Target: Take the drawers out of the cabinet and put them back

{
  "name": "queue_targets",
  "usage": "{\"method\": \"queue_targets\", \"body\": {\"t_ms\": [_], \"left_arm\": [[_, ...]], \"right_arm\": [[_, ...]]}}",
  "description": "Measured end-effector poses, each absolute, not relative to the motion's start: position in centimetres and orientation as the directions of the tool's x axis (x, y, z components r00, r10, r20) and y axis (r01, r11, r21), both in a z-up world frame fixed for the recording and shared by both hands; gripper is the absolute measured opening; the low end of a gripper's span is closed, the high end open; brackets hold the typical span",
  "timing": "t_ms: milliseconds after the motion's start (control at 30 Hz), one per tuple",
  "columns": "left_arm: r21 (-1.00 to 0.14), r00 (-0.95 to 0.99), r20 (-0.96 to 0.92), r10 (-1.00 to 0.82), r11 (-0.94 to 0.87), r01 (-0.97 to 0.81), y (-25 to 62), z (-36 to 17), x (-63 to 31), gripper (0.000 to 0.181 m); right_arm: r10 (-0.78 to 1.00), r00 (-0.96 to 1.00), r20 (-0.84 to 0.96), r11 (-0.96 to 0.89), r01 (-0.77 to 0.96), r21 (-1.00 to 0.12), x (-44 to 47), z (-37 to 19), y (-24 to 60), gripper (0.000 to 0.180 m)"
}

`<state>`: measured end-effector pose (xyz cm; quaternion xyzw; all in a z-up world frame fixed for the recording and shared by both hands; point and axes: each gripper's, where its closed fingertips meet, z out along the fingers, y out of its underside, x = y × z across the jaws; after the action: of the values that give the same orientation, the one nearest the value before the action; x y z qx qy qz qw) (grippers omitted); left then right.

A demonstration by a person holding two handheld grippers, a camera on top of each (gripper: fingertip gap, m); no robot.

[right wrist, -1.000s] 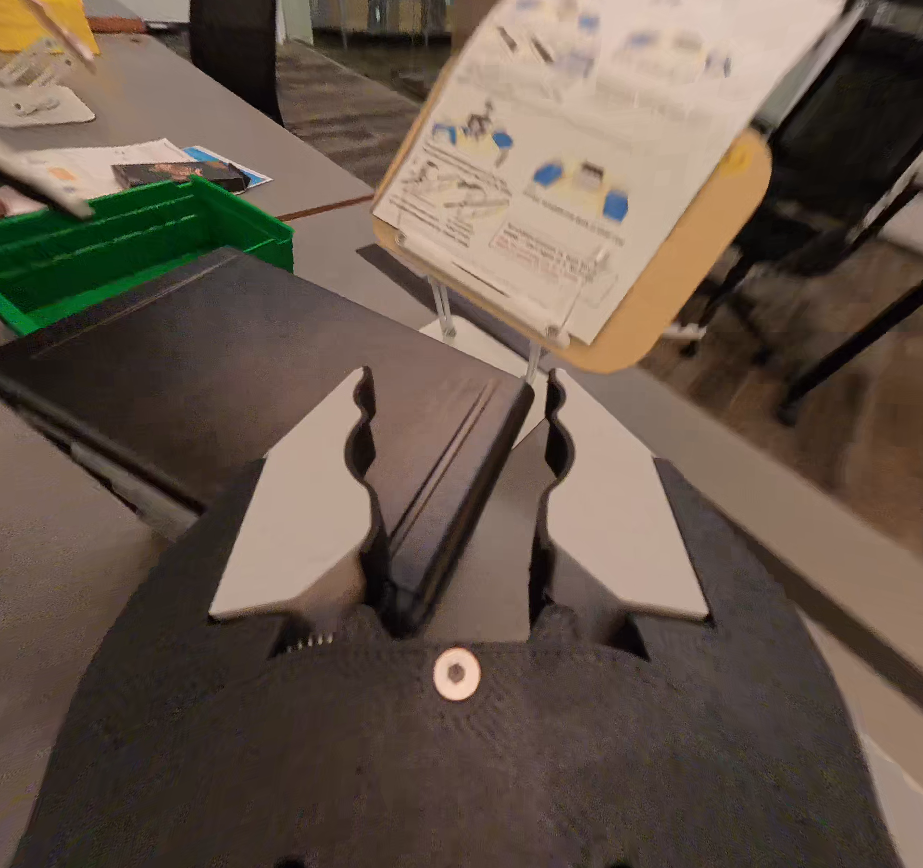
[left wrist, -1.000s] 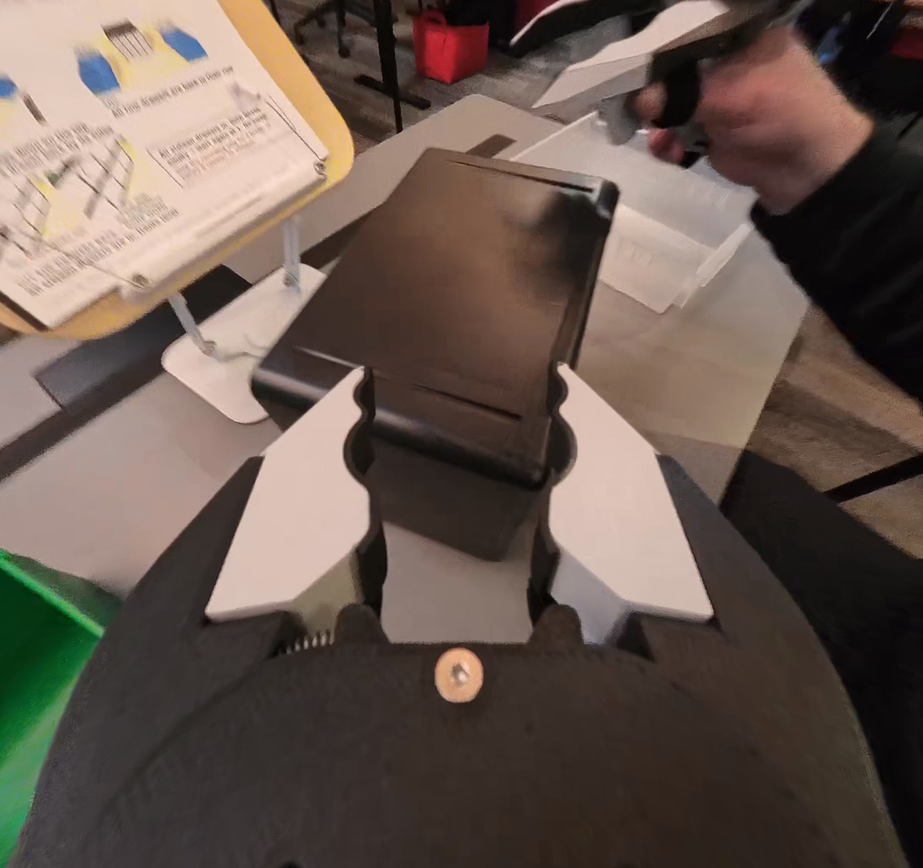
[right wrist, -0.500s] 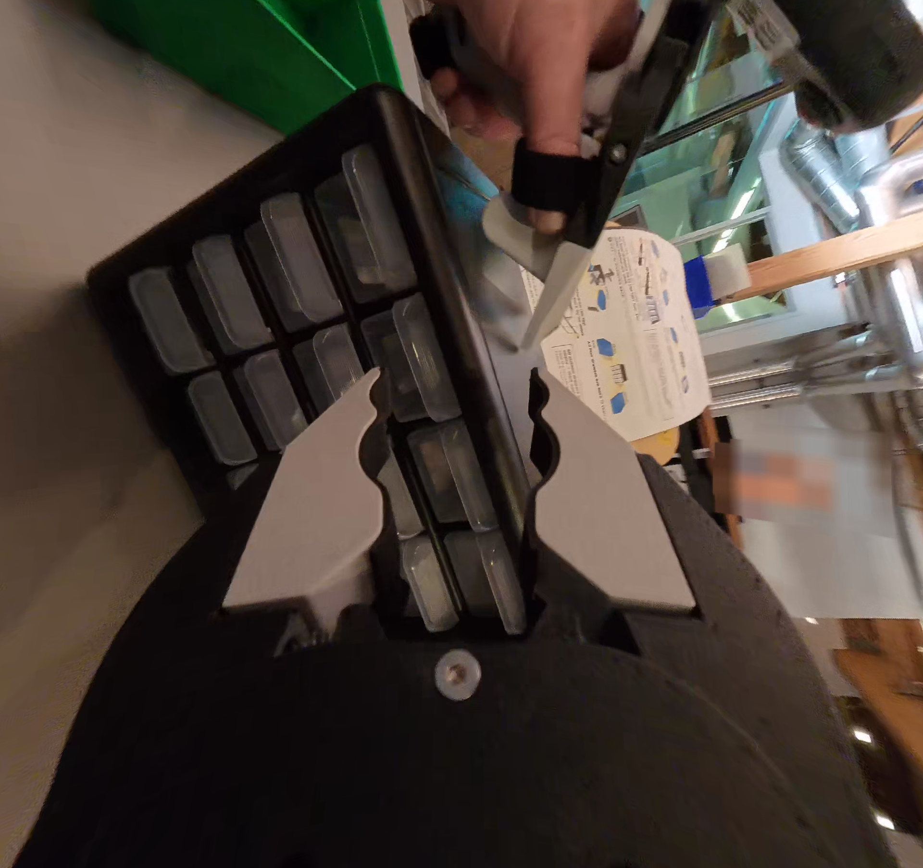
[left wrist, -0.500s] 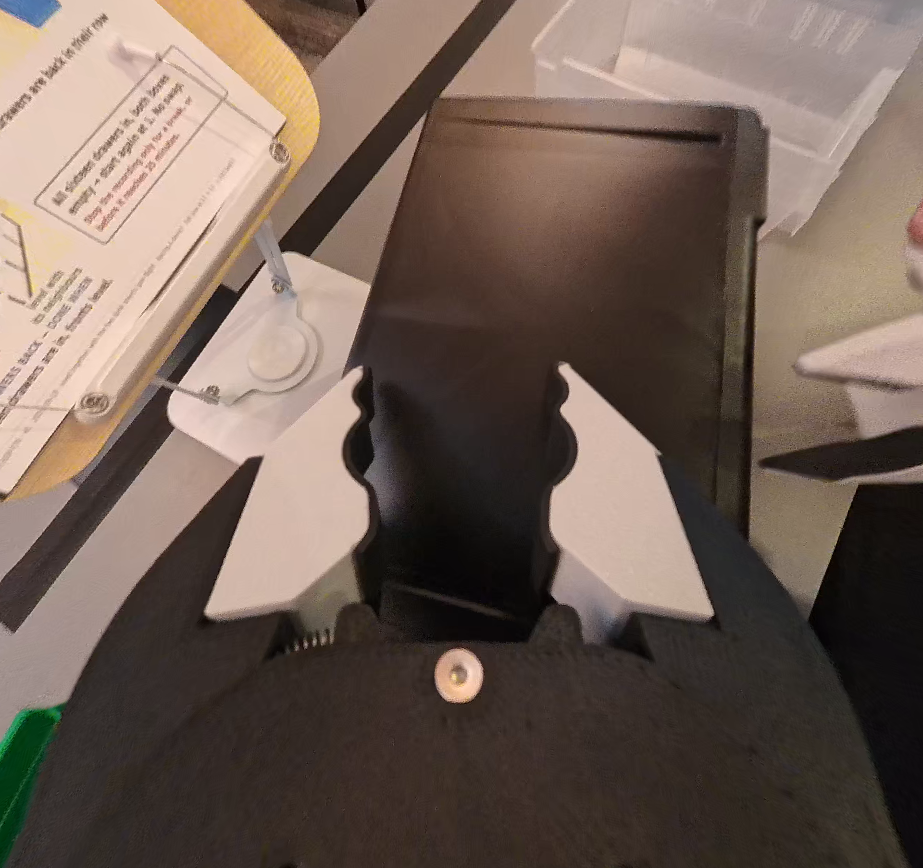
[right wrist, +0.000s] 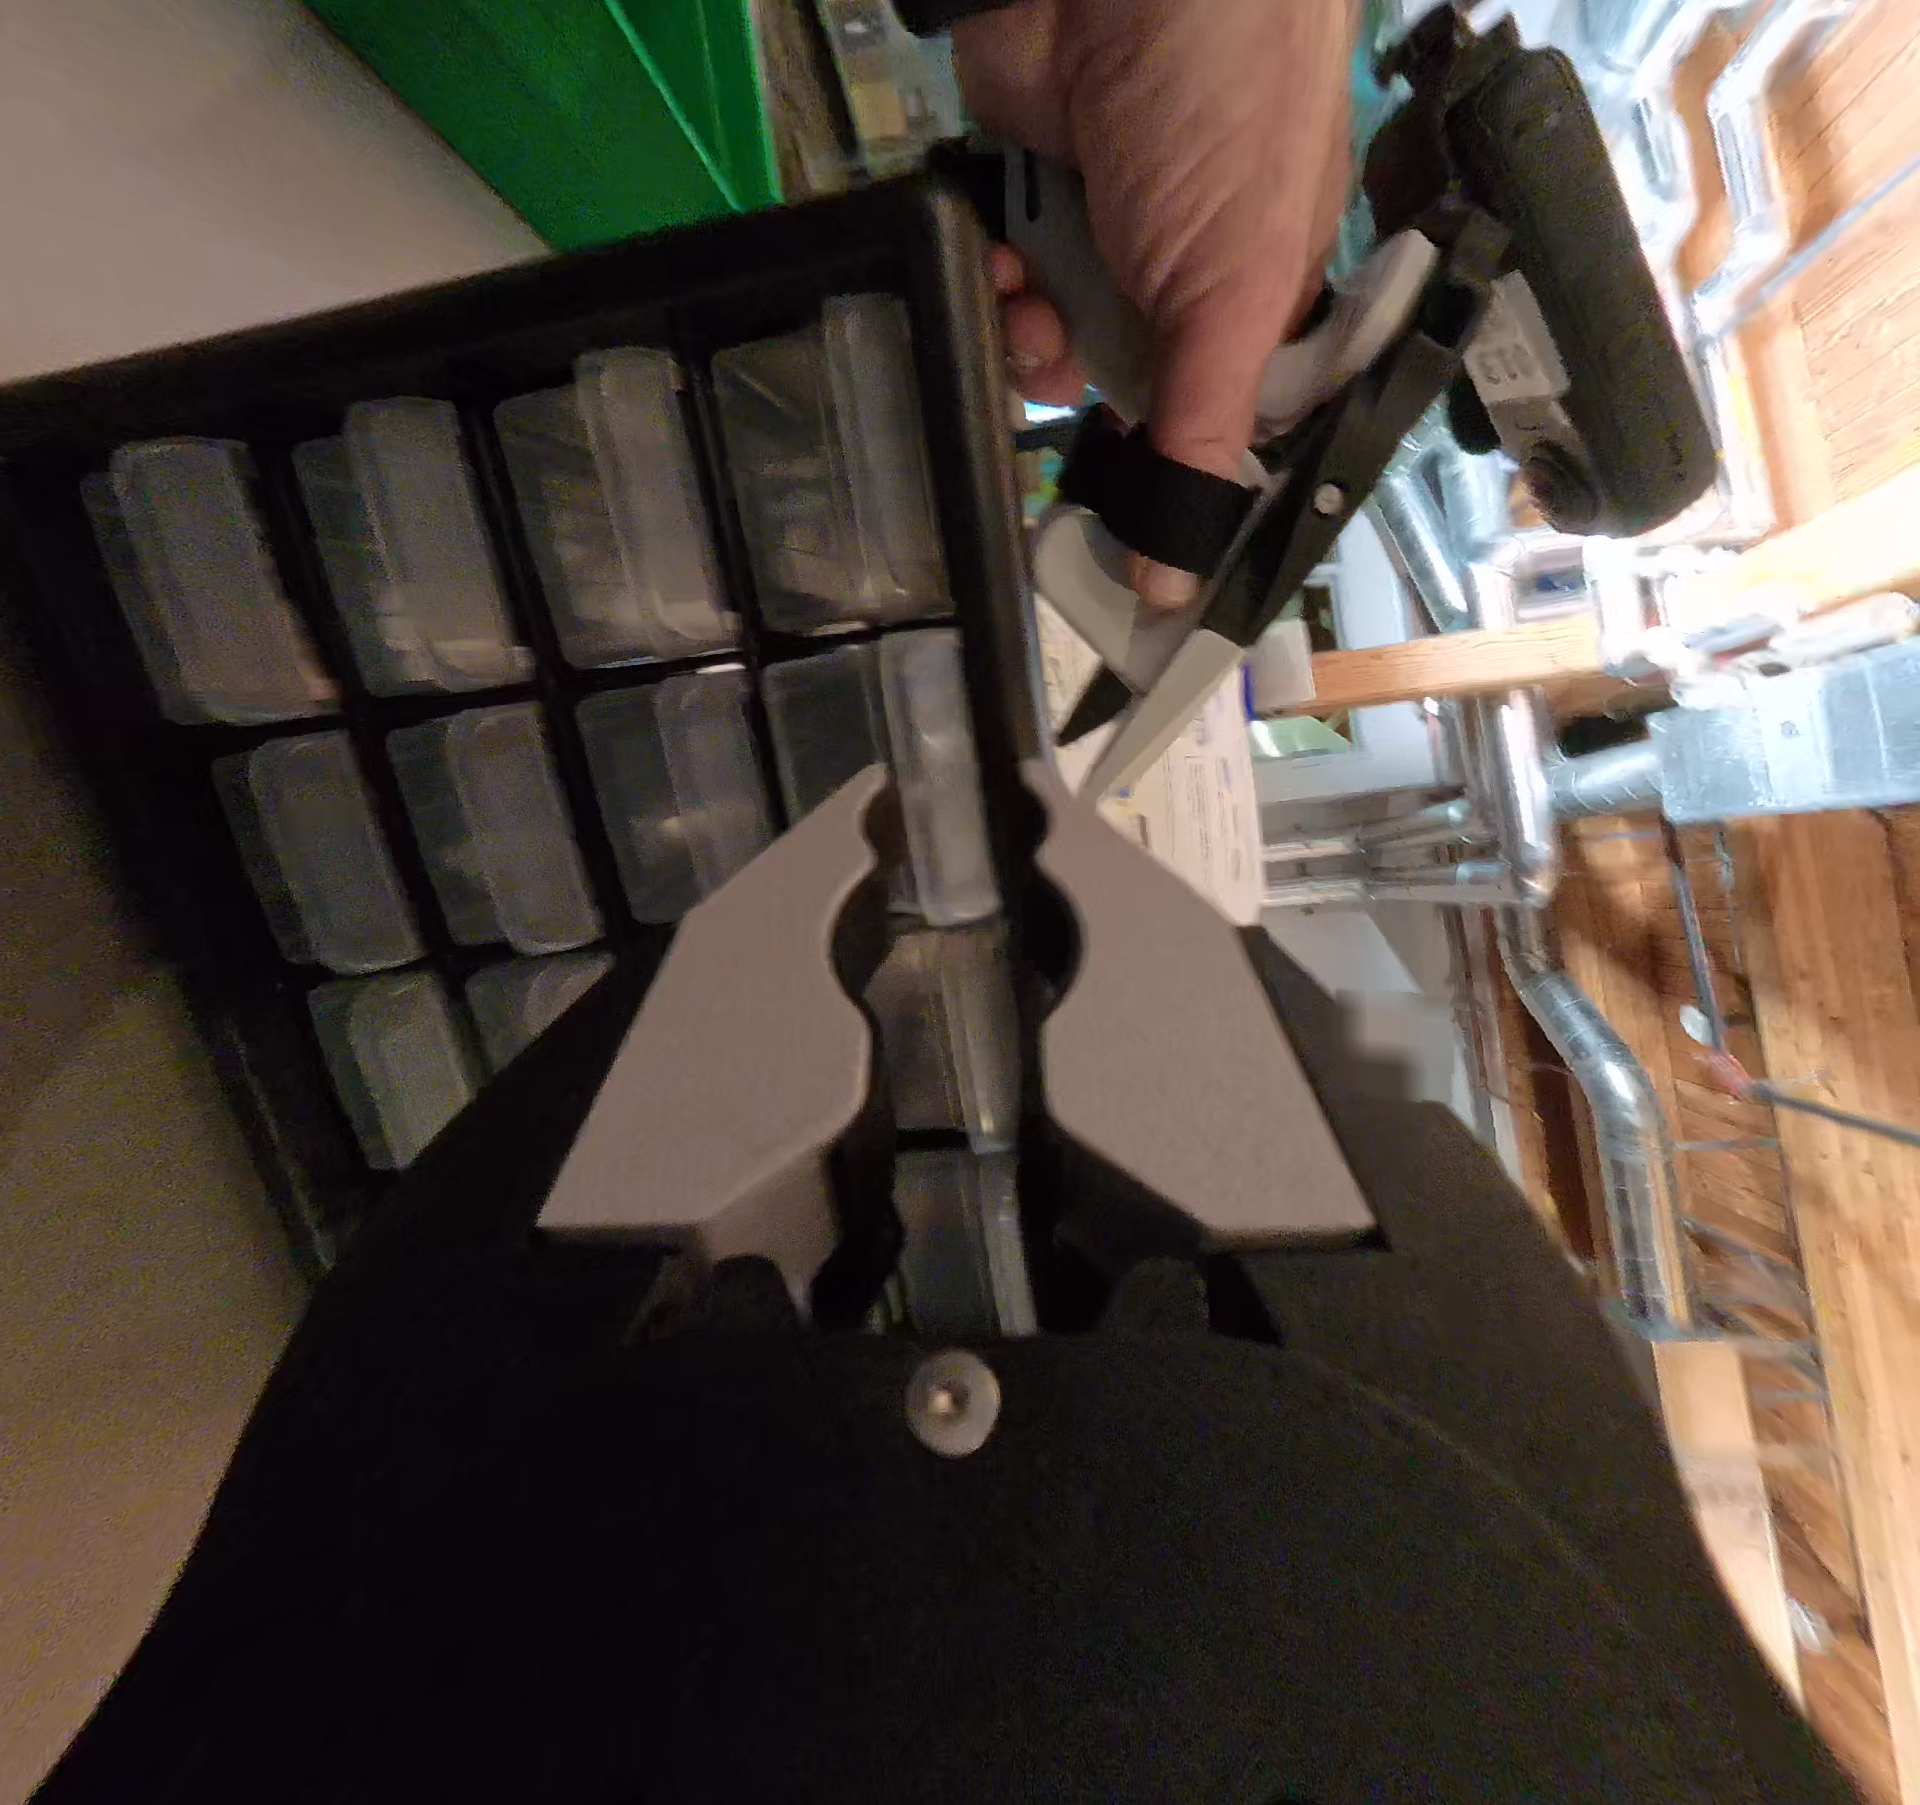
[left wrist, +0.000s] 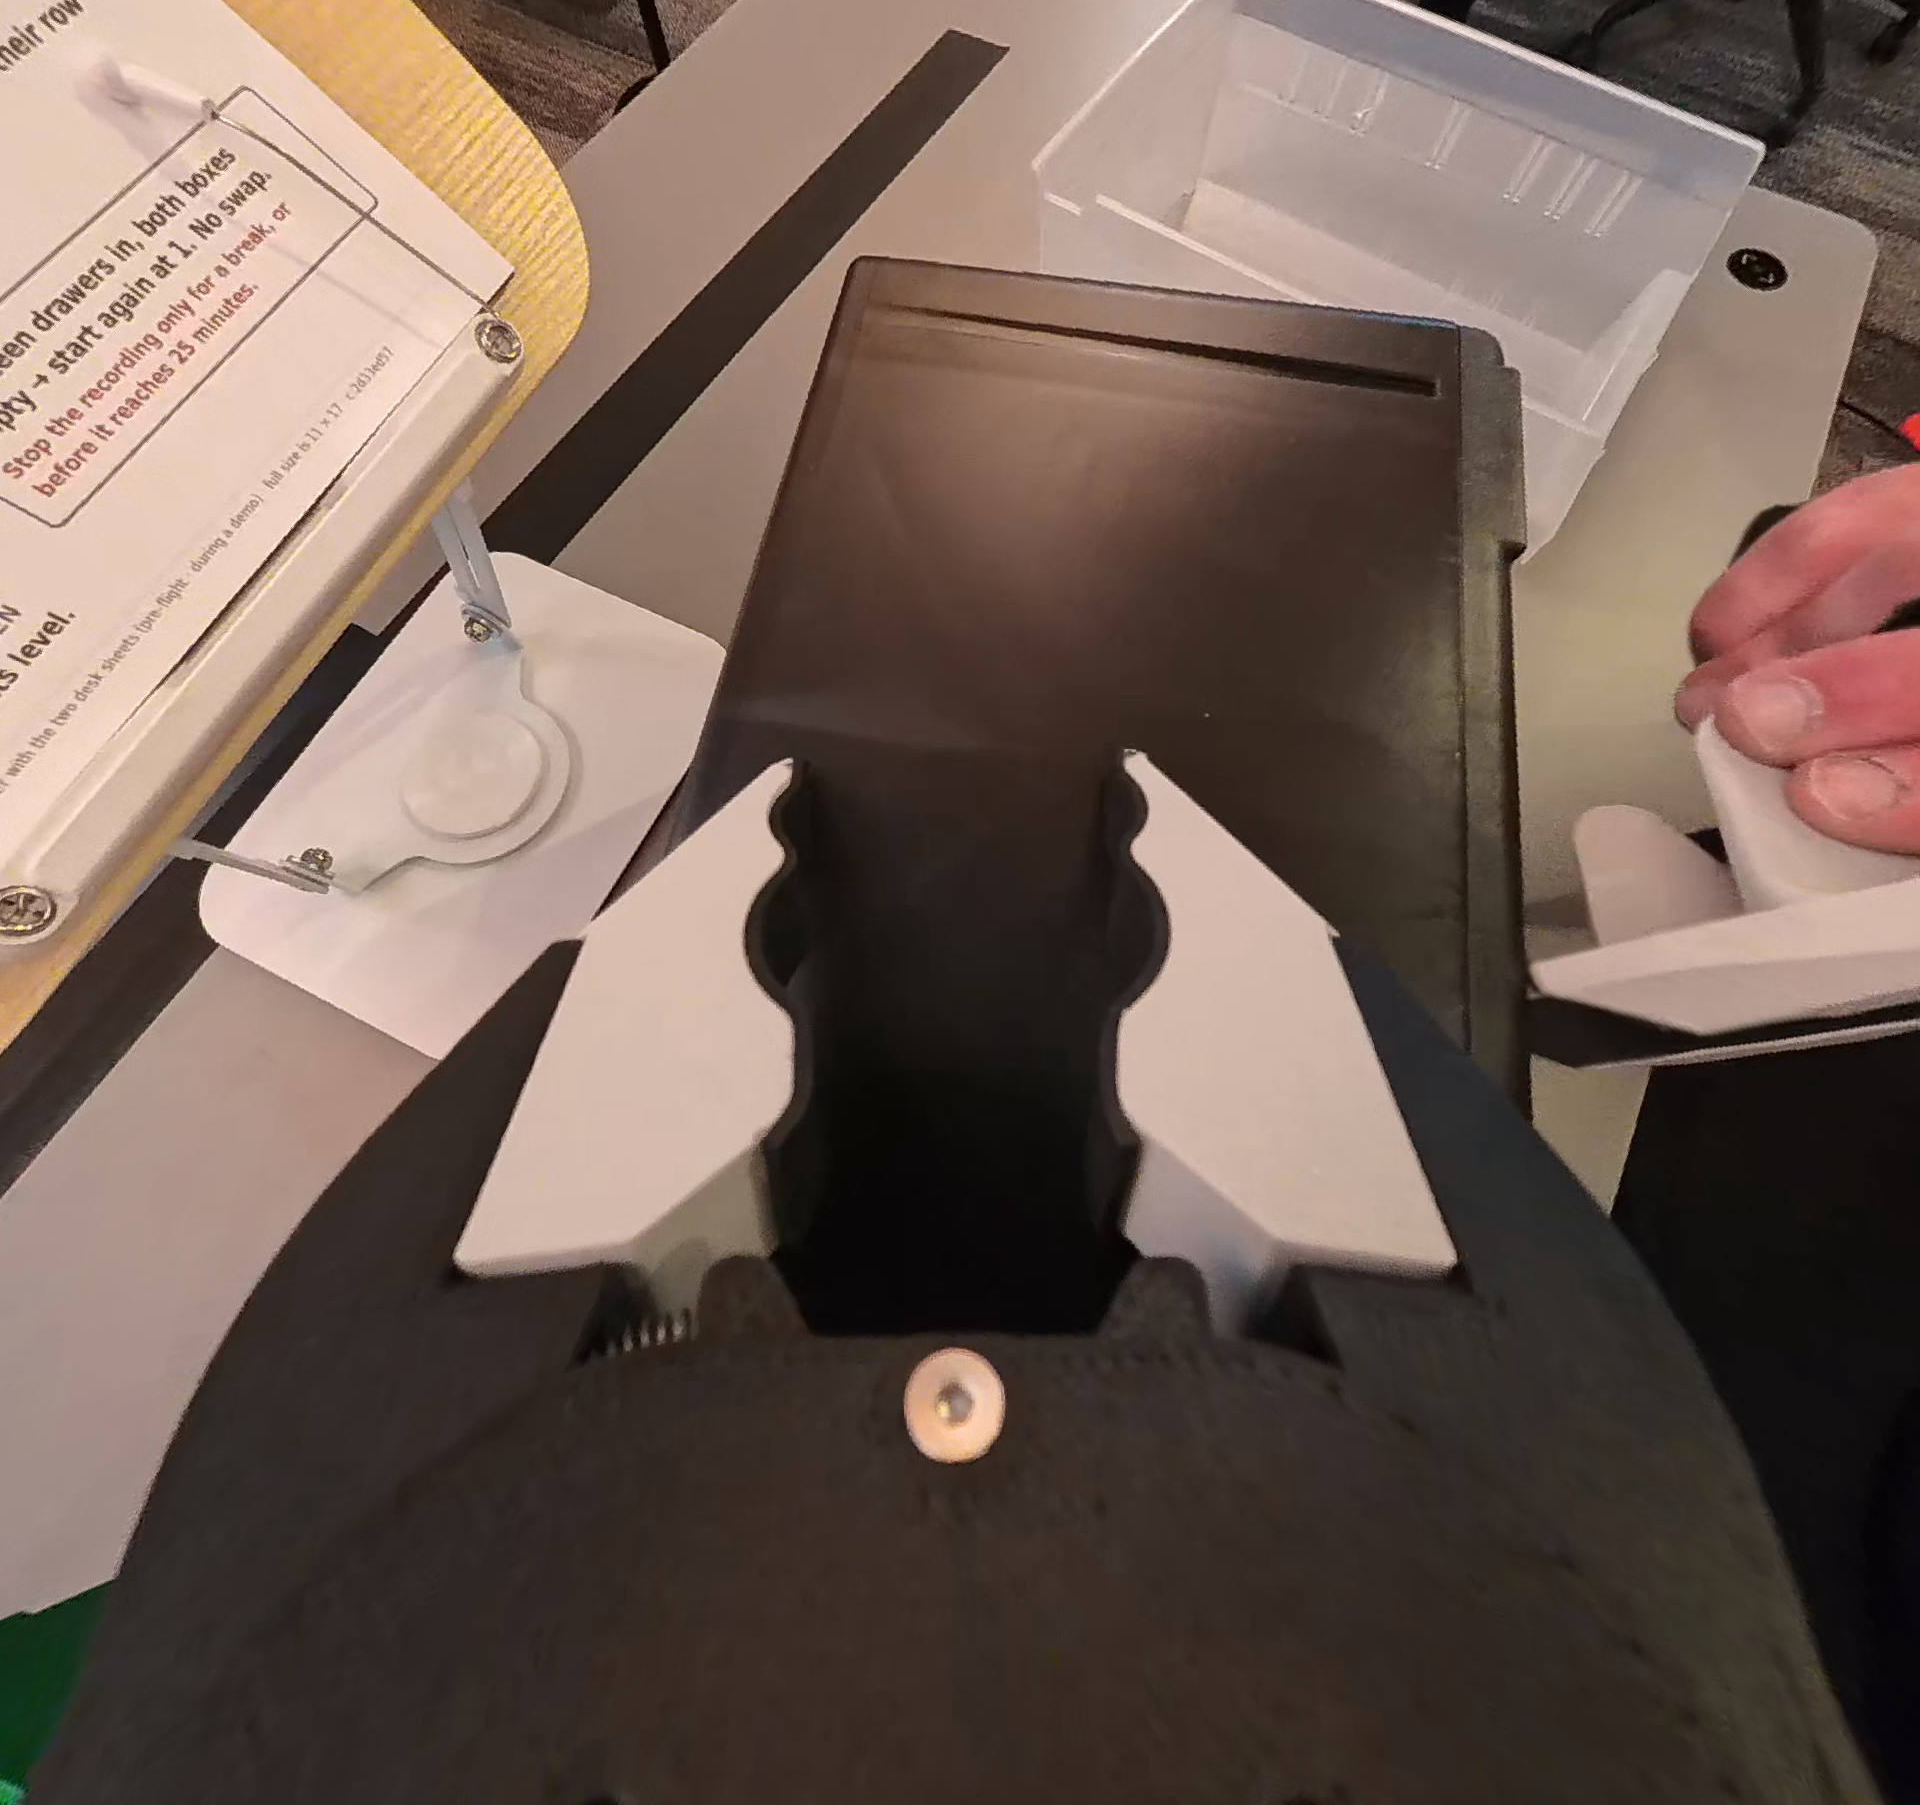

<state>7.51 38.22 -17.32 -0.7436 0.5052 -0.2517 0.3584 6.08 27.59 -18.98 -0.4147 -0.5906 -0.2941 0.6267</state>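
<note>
We steady the black cabinet point(left wrist: 1122, 550) on the table point(left wrist: 260, 1111) under the open left gripper point(left wrist: 958, 799), while our right gripper point(right wrist: 956, 779), narrowly parted, straddles a corner drawer point(right wrist: 930, 768) (clear plastic); close squarely, then pull straight.

Matt black plastic cabinet point(left wrist: 1122, 550); clear glossy plastic drawers point(right wrist: 623, 519); translucent plastic bin point(left wrist: 1392, 186); smooth grey table point(left wrist: 135, 1236).

1. A white sheet point(left wrist: 197, 301) on a wooden board point(left wrist: 468, 93), ahead and left of the left tongs point(left wrist: 956, 924), carries black print, two red lines in a rounded frame, and fine grey print along its lower edge.
2. The same sheet point(right wrist: 1195, 799), just beyond the right tongs point(right wrist: 956, 841), is too small to read.
3. A grey tag point(right wrist: 1519, 365) on the left tongs' body bears a few blurred characters.
</note>
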Motion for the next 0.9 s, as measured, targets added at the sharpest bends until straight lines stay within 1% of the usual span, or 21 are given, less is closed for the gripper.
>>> {"method": "queue_targets", "body": {"t_ms": [33,167,367,500,800,900], "left_arm": [[-0.788,0.364,0.012,-0.931,-0.233,-0.57,38.2,-17.3,7.5,0.056],[-0.791,0.36,0.011,-0.933,-0.229,-0.568,38.2,-17.3,7.5,0.054],[-0.792,0.359,0.011,-0.933,-0.228,-0.567,38.2,-17.2,7.5,0.051],[-0.797,0.363,0.012,-0.932,-0.228,-0.56,38.3,-17.2,7.5,0.049],[-0.798,0.368,0.011,-0.93,-0.23,-0.557,38.3,-17.2,7.5,0.048],[-0.796,0.368,0.011,-0.93,-0.231,-0.56,38.4,-17.2,7.5,0.047]], "right_arm": [[0.134,0.122,0.983,0.49,0.854,-0.173,6.0,-19.4,27.2,0.012],[0.151,0.156,0.976,0.495,0.843,-0.211,6.2,-19.6,26.3,0.012],[0.186,0.127,0.974,0.494,0.845,-0.204,6.1,-19.6,24.8,0.011],[0.21,0.13,0.969,0.495,0.841,-0.22,6.5,-19.6,23.2,0.011],[0.149,0.108,0.983,0.515,0.84,-0.17,7.0,-19.9,19.1,0.01],[0.129,0.122,0.984,0.526,0.833,-0.172,7.0,-19.4,17.8,0.009]]}}
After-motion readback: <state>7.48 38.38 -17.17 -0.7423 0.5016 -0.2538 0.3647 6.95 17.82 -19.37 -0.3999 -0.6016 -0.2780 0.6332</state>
